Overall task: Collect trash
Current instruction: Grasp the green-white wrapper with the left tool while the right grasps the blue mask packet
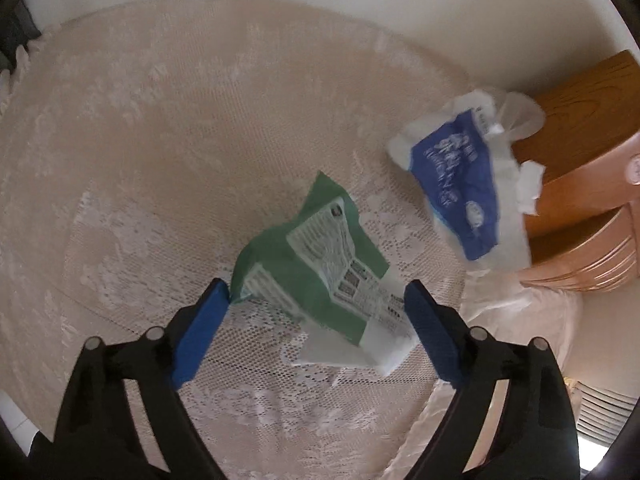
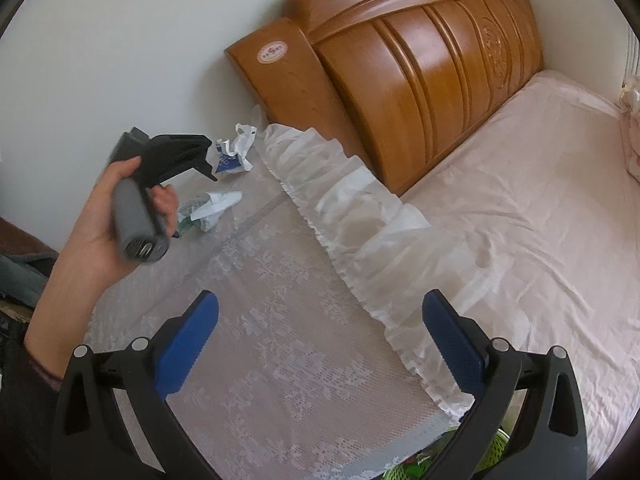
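Blue ribbed pads on black plastic arms fill the bottom of both views. Two grippers are in play. Seen in its own wrist view, the left gripper [image 1: 316, 300] points down over the lace-covered tabletop [image 1: 160, 160] with its jaws wide; one pad tip just meets a crumpled corner of the green wrapper [image 1: 304, 256], the other stands clear, so nothing is clamped. In the other wrist view the right gripper [image 2: 320, 312] hangs open and empty over the near part of the lace. A green mesh basket [image 2: 404, 470] is cut off at the bottom rim, mostly hidden behind that gripper.

A carved wooden headboard [image 2: 420, 60] and a pink sheeted bed [image 2: 540, 200] lie past the tabletop's frilled edge. Two pieces of trash sit toward the far corner by the wall: the green wrapper, flat and creased with blurred, unreadable print, and beyond it a blue-and-white crinkled plastic wrapper [image 1: 460, 184]. A bare hand [image 2: 100, 216] grips the left gripper's grey handle.
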Available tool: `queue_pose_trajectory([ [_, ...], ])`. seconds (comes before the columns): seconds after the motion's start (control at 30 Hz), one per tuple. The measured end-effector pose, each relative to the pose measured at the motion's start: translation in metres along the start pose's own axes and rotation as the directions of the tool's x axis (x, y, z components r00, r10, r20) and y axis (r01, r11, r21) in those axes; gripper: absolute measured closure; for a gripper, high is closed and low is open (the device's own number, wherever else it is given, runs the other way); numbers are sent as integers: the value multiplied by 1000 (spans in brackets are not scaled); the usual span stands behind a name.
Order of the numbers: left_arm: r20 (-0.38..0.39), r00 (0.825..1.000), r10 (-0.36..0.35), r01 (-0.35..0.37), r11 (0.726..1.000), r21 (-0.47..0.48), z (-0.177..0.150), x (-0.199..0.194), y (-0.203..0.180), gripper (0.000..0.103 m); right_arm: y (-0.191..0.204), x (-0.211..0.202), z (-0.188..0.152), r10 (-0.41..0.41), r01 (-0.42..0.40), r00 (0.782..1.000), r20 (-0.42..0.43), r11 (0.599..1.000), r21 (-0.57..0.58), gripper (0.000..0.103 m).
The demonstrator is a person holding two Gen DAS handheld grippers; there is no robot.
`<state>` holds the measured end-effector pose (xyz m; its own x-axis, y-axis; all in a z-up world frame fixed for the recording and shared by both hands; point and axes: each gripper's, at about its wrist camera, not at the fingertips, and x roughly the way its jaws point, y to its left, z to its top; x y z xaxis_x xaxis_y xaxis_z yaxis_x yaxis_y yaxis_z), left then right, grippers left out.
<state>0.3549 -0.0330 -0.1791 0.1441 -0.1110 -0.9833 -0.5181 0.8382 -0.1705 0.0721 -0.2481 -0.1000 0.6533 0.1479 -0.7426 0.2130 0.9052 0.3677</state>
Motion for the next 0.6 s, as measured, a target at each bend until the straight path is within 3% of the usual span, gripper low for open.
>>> queue_pose_trajectory([
  [0.1,17,1000,10,-10,1000,1,4,3,-3,27,-3,-3,-1,-4,4,1000,-1,1000,0,2],
  [0.23,23,999,-33,32,998,52,6,-4,3,39,-2,-3,0,-7,7,1000,-5,1000,-10,2],
  [0.5,16,993,-117,112,975,191,1,-13,17,44,12,8,5,-4,3,1000,-12,999,-40,2],
  [0.6,32,988,-153,139,955,263,-3,-35,39,45,19,12,6,-3,2,1000,-13,999,-49,2],
])
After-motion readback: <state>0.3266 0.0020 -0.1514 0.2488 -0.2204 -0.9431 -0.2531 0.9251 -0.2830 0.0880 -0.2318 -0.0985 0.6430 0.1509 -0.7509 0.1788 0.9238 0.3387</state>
